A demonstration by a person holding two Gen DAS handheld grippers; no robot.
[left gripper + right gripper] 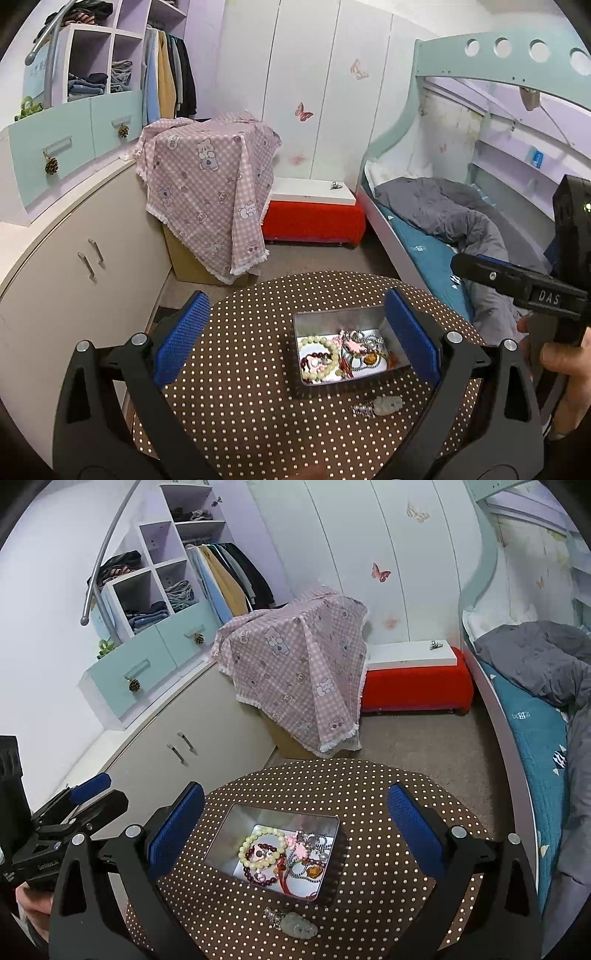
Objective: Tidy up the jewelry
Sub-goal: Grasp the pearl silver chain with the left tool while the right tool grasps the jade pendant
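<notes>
A metal tin [334,317] [236,819] sits on the brown dotted table [251,387] [369,867]. It holds bead bracelets [319,356] [260,849], chains and pink charms. A pale jade pendant on a silver chain [386,404] [299,925] lies on the cloth just in front of the tin. My left gripper [295,332] is open and empty above the table, its jaws either side of the tin. My right gripper [295,827] is open and empty above the tin; it also shows at the right edge of the left wrist view [517,284].
A beige cabinet [74,266] stands left of the table. A box under a pink checked cloth [210,184], a red bench [314,219] and a bunk bed with a grey duvet [443,210] lie beyond.
</notes>
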